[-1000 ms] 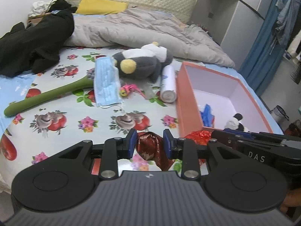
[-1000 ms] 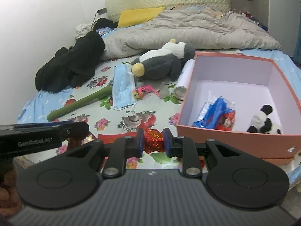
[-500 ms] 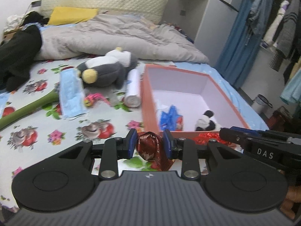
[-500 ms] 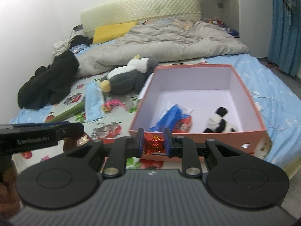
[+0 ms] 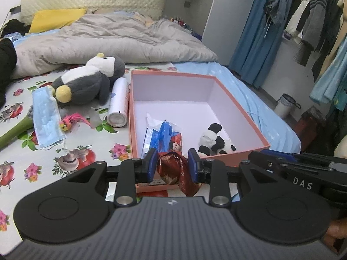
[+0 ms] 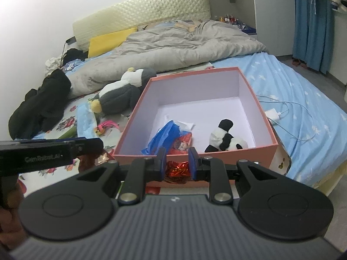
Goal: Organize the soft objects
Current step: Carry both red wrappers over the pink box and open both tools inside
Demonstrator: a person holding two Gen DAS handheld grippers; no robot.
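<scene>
Both views ride low behind their own gripper, whose black body fills the bottom of the frame, and look forward and slightly down across the bed toward the headboard [image 5: 93,0] at the top. The left wrist view sits close to the near wall of the pink box [image 5: 238,108], centre frame. The right wrist view faces the same box [image 6: 138,99] from just right of it. Both share the box interior, the penguin plush [image 5: 86,82] at left and the grey duvet [image 6: 184,45].
</scene>
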